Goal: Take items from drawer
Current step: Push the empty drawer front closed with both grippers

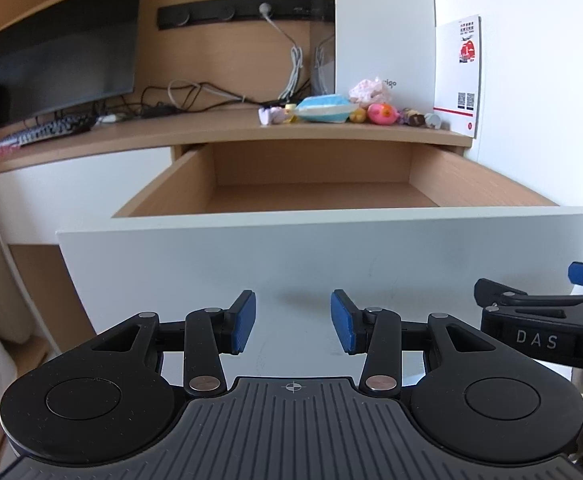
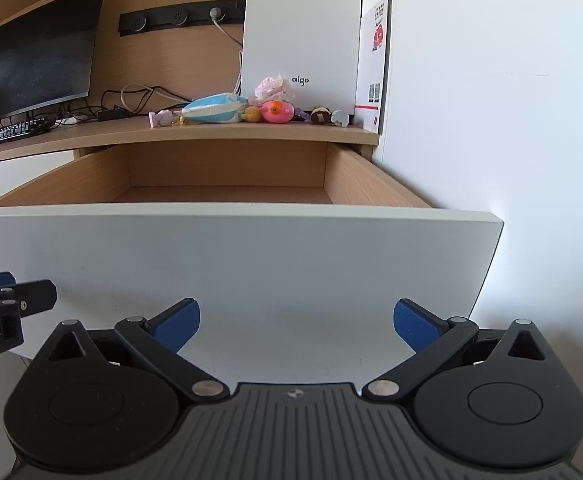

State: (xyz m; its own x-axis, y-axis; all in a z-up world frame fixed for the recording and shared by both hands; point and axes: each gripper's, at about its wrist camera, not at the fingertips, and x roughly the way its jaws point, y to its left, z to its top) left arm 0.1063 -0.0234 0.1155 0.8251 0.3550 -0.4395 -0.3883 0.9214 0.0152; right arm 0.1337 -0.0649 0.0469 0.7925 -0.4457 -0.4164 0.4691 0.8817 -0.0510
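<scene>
Drawer [image 1: 323,184] stands pulled out beneath the table [image 1: 211,130], where small toys [image 1: 379,114] lie; left tongs [image 1: 293,322] and right tongs [image 2: 296,326] hover before its white front, both parted and holding nothing.

Left tool [image 1: 293,322] and right tool [image 2: 296,326] side by side, jaws apart, empty
</scene>
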